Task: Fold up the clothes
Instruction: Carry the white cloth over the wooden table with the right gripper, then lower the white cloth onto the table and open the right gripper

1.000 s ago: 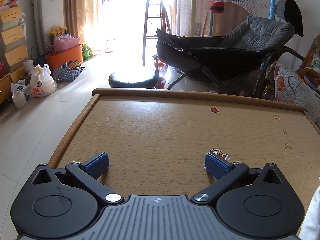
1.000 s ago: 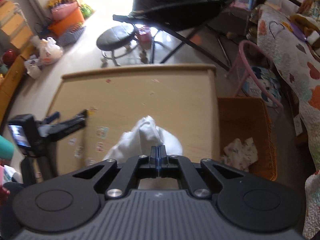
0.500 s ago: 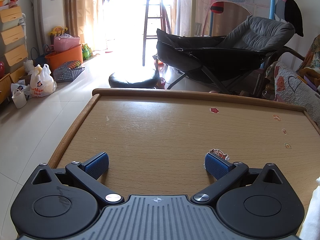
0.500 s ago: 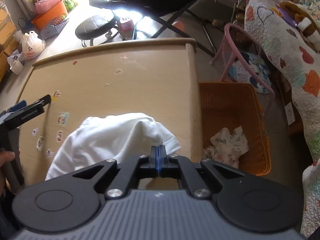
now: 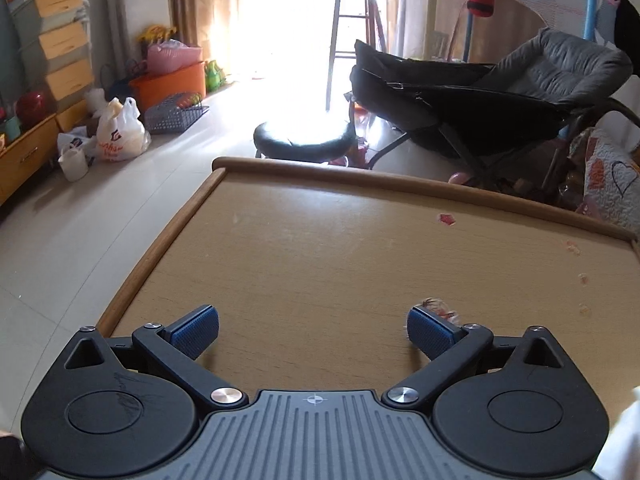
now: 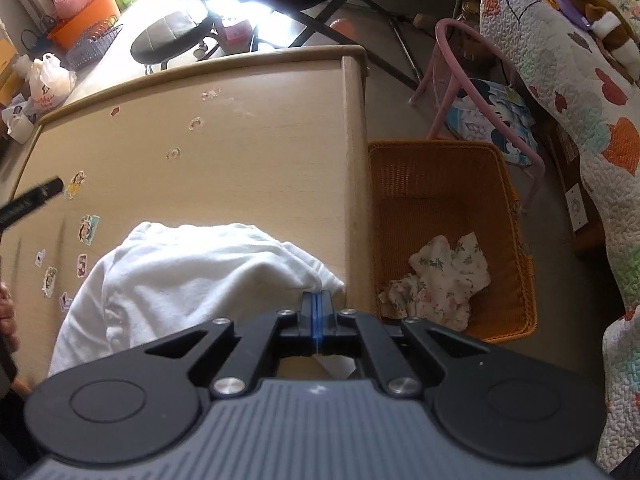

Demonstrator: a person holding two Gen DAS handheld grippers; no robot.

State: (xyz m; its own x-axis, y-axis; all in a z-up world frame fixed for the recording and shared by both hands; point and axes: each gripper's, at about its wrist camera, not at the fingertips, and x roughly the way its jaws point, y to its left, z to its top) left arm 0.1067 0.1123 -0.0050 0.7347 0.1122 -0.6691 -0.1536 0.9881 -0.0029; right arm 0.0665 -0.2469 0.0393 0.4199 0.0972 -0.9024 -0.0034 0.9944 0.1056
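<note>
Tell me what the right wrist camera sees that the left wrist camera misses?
Only the right view shows the orange basket holding a floral cloth, and the right tongs shut on the white garment. Only the left view shows the tall stool and the open left tongs. Both show the wooden table and black round stool.

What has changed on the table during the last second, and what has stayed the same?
The right gripper, shut on the white garment, carried it lower over the table, so the cloth now spreads wider. The left gripper stayed open and empty, nearly still. The floral cloth stayed in the orange basket.
</note>
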